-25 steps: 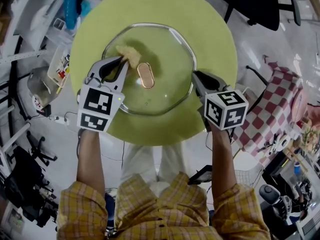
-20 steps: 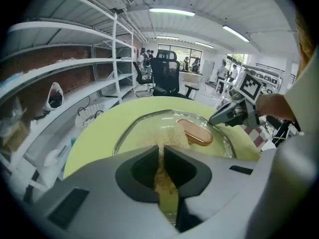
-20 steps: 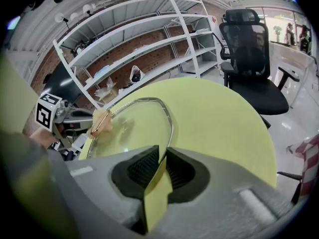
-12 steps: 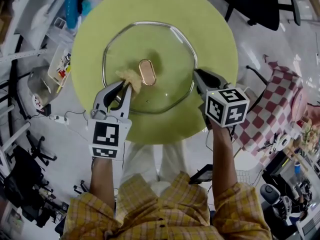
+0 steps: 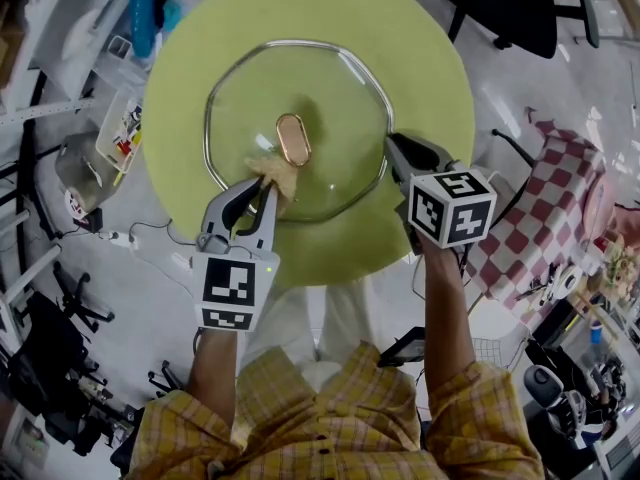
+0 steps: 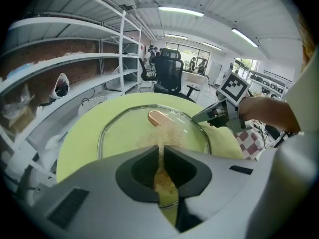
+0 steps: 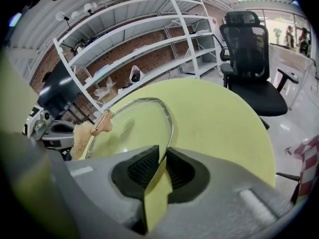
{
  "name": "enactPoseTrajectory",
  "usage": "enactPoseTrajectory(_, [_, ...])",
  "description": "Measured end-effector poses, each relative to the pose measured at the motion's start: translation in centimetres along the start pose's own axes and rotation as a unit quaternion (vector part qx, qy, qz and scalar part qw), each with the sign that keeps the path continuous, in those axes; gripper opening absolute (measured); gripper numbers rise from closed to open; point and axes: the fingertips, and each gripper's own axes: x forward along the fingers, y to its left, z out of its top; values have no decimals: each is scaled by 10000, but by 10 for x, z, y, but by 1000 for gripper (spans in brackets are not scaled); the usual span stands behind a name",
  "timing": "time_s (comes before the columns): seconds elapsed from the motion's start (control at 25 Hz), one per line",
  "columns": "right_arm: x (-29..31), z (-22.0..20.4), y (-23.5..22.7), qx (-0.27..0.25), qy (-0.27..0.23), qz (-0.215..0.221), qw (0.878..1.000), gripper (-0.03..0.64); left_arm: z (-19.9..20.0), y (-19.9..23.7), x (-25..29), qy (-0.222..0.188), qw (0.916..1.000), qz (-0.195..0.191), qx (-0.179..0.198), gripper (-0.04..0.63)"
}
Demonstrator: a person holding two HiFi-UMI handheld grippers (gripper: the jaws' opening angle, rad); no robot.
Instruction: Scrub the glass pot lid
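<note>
The glass pot lid (image 5: 330, 88) lies flat on a round green table (image 5: 430, 58), its copper knob (image 5: 293, 140) in the middle. My left gripper (image 5: 262, 180) is shut on a tan scrub pad (image 5: 275, 173), which presses on the lid's near side just below the knob. In the left gripper view the scrub pad (image 6: 169, 133) sticks out from between the jaws onto the lid (image 6: 124, 133). My right gripper (image 5: 392, 156) is shut on the lid's right rim. In the right gripper view the metal rim (image 7: 170, 118) runs straight into the shut jaws.
A black office chair (image 5: 510, 8) stands beyond the table. White shelving with clutter (image 5: 110, 78) is at the left, and a red checked cloth (image 5: 545, 208) at the right. The person's legs are under the table's near edge.
The left gripper has dragged the scrub pad from the lid's far left, past the knob, toward the near edge and slightly right. The right gripper has stayed clamped on the rim.
</note>
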Motion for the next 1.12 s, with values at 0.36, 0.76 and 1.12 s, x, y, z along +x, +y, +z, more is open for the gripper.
enactPoseTrajectory(0.36, [-1, -1, 0, 22, -41, -3, 10000, 43, 1, -34, 1, 84, 9988, -212, -441, 34])
enactPoseTrajectory(0.76, [-2, -1, 0, 4, -34, 26, 10000, 43, 36, -67, 11, -118, 9980, -539, -297, 34])
enactPoseTrajectory(1.12, [-1, 1, 0, 22, -42, 66, 10000, 43, 87, -48, 25, -273, 9988, -228, -343, 34])
